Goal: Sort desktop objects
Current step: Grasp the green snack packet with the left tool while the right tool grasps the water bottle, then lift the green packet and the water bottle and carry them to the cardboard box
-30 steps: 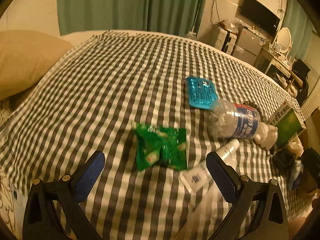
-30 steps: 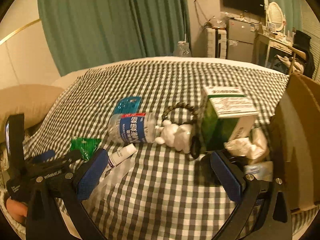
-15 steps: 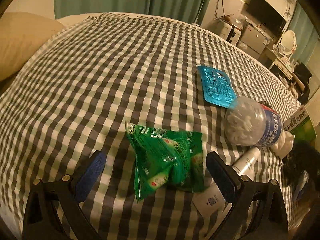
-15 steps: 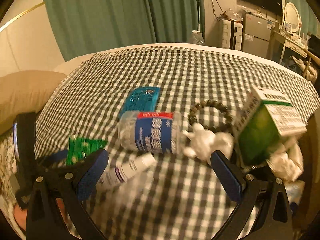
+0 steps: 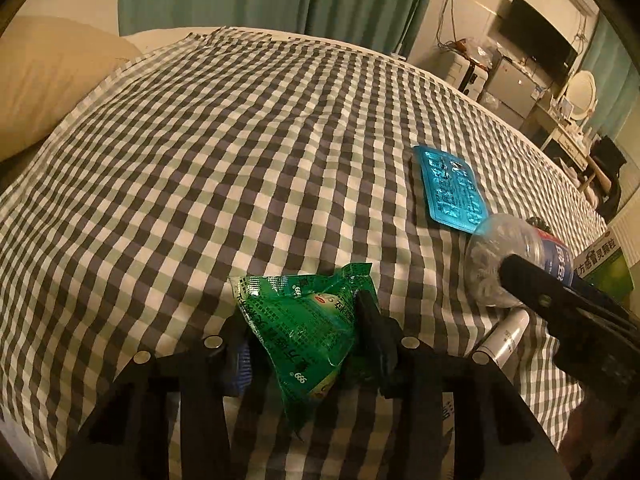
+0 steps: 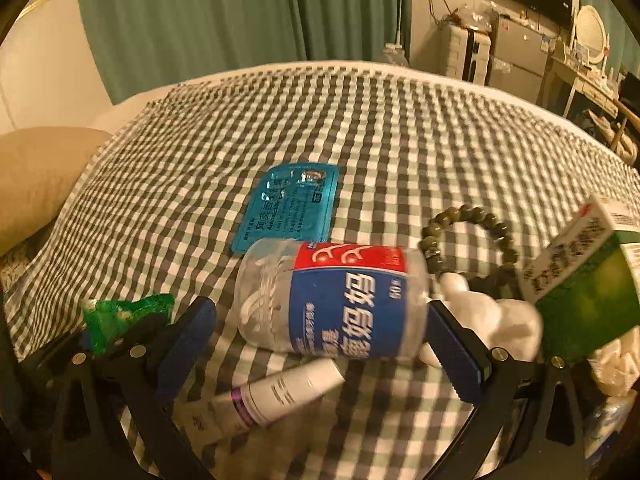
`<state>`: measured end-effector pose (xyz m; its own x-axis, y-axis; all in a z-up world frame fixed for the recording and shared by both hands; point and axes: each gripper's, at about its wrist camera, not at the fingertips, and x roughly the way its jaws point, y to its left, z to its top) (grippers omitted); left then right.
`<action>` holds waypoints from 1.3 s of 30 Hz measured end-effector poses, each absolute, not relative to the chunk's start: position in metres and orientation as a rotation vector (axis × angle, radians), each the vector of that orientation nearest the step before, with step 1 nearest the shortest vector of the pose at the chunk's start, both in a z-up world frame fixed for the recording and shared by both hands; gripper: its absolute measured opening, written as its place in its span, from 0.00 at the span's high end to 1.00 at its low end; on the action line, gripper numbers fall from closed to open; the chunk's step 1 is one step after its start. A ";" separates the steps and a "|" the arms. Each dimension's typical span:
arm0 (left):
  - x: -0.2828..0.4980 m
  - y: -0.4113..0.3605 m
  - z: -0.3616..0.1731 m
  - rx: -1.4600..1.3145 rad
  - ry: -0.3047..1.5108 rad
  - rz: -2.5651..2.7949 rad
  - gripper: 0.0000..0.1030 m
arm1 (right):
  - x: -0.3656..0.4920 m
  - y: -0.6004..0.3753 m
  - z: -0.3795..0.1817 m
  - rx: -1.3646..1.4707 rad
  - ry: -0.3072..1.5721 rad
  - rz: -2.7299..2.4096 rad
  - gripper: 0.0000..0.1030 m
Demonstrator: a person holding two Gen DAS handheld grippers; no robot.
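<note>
We found the left gripper [image 5: 304, 340] just closed on the green sachet [image 5: 308, 328] lying on the checked cloth [image 5: 240, 160]. The right gripper [image 6: 320, 344] stood open astride the toppled pill bottle [image 6: 332, 300], whose long axis ran across its jaws.

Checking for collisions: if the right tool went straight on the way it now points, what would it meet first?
Most likely the plastic bottle lying on its side between the open right tool's fingers; the white tube lies nearer, perhaps beneath that line.
</note>
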<state>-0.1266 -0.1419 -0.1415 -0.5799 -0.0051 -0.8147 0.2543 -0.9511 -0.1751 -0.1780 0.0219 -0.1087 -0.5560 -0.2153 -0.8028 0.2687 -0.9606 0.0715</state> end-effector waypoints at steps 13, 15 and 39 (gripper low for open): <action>-0.113 -0.143 -0.125 1.265 0.425 -2.684 0.60 | -0.151 0.031 -0.106 1.313 0.099 -2.505 0.14; -0.110 -0.146 -0.121 1.243 0.439 -2.686 0.60 | -0.143 0.032 -0.102 1.303 0.113 -2.510 0.14; -0.052 -0.097 -0.053 1.146 0.405 -2.820 0.60 | -0.067 0.101 -0.020 1.131 -0.135 -2.598 0.14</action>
